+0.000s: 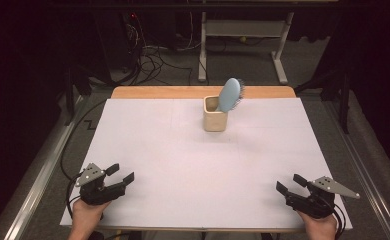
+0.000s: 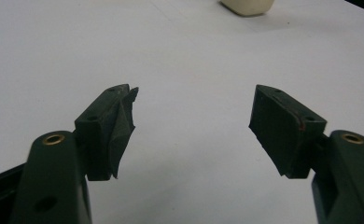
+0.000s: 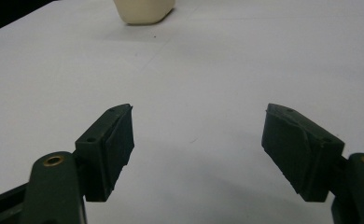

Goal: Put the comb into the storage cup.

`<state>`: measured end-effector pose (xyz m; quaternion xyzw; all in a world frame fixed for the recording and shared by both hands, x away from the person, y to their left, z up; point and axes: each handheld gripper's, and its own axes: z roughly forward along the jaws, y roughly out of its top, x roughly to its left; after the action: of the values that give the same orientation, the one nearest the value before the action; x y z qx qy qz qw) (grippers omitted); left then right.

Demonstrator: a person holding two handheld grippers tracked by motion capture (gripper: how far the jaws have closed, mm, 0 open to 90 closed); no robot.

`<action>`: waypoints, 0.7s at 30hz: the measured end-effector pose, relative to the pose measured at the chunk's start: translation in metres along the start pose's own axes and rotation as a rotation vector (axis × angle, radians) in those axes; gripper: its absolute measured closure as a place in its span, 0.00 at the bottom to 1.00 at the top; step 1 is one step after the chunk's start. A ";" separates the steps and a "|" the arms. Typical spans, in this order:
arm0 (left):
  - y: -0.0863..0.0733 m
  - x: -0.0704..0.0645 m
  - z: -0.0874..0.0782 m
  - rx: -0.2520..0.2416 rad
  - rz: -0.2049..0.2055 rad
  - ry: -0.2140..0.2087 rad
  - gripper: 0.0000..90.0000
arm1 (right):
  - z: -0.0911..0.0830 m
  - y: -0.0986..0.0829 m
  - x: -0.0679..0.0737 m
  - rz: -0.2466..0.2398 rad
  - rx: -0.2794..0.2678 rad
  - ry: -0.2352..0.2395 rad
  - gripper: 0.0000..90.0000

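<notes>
A cream square cup [image 1: 215,114] stands toward the far middle of the white table [image 1: 183,165]. A light blue hairbrush [image 1: 230,93] leans in it, head up and tilted right. My left gripper [image 1: 120,173] rests near the front left corner, open, with nothing between its jaws. My right gripper [image 1: 290,184] rests near the front right corner, also open and empty. In the left gripper view the jaws [image 2: 194,121] stand wide apart and the cup's base [image 2: 248,6] shows at the top edge. The right gripper view has its jaws [image 3: 199,144] apart, with the cup [image 3: 143,10] at the top.
A wooden strip [image 1: 158,92] runs along the table's far edge. Beyond it the floor holds tangled cables [image 1: 155,60] and a white desk frame [image 1: 243,35]. Metal rails [image 1: 38,175] flank the table on both sides.
</notes>
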<state>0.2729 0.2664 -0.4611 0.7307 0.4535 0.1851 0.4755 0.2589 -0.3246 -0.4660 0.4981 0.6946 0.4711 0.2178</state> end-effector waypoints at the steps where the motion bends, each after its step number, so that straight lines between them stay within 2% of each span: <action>1: 0.000 0.000 0.000 0.000 0.000 0.000 0.34 | 0.000 -0.001 0.000 -0.004 0.003 -0.001 0.29; 12: 0.000 -0.001 -0.001 -0.002 0.001 -0.002 0.34 | 0.002 -0.005 0.008 -0.053 0.032 -0.008 0.29; 17: 0.000 -0.001 -0.002 -0.006 -0.001 0.000 0.34 | -0.002 -0.007 0.007 -0.025 0.015 -0.002 0.29; 21: -0.001 -0.001 -0.002 -0.006 -0.004 0.000 0.34 | -0.002 -0.006 0.006 -0.021 0.008 -0.001 0.29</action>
<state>0.2708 0.2670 -0.4606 0.7283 0.4544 0.1855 0.4782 0.2515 -0.3201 -0.4696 0.4919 0.7016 0.4658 0.2209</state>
